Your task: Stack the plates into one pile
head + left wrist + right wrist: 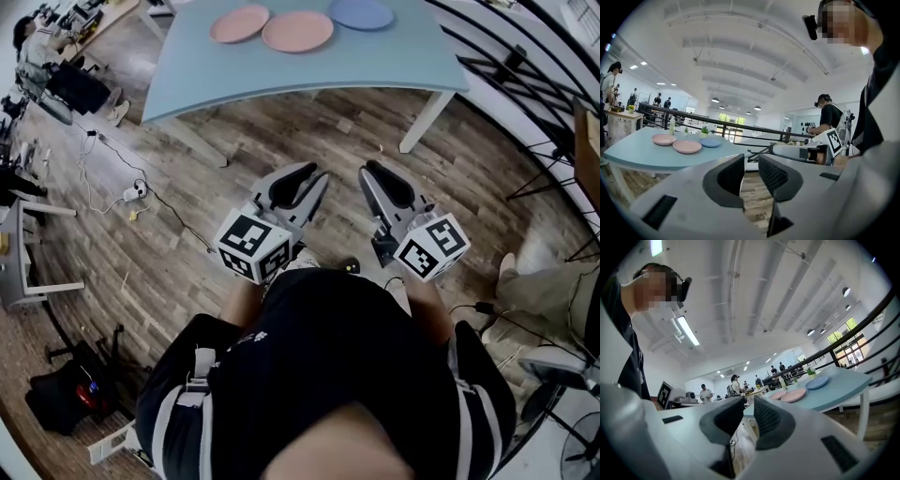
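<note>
Left gripper (315, 177) and right gripper (369, 173) both slightly apart, empty. Those plates (297, 31) look light, stiff, slick, so I'd pinch a rim.

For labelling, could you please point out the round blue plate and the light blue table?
Round blue plate (362, 13), head view, its centre.
Light blue table (309, 69), head view, bare top near front edge.

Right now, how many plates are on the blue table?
3: the left pink plate, the middle pink plate beside it, and the blue plate at the right. None seems hidden.
</note>
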A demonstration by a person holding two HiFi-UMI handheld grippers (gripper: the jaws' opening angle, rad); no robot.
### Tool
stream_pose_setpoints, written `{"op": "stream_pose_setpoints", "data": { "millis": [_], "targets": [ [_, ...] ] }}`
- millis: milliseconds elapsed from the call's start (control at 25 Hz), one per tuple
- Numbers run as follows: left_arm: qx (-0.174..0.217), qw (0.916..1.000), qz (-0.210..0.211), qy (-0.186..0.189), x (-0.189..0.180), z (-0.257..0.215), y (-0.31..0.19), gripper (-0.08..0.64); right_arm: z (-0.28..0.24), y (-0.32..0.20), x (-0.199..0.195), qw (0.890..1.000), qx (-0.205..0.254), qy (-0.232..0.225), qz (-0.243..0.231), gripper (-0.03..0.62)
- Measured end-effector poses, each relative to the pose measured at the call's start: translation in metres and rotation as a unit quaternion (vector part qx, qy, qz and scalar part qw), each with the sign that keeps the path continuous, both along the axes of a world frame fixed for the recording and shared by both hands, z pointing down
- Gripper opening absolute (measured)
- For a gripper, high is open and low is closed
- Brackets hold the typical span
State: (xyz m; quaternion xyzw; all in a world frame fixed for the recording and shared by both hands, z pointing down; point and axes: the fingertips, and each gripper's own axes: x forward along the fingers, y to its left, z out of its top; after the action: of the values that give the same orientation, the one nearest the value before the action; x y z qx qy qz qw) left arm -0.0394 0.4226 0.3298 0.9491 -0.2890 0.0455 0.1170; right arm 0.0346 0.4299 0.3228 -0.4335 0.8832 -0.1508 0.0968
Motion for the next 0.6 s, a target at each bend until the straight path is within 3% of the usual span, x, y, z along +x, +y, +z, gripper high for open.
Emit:
{"op": "stream_pose_setpoints", "data": {
  "millis": [600],
  "targets": [
    [-0.019, 0.9997, -0.011, -0.009, 0.016, 0.02, -0.005, 0.104, 0.021, -0.008, 0.021, 1.0, -0.024, -0.011, -0.006, 0.097]
  ]
}}
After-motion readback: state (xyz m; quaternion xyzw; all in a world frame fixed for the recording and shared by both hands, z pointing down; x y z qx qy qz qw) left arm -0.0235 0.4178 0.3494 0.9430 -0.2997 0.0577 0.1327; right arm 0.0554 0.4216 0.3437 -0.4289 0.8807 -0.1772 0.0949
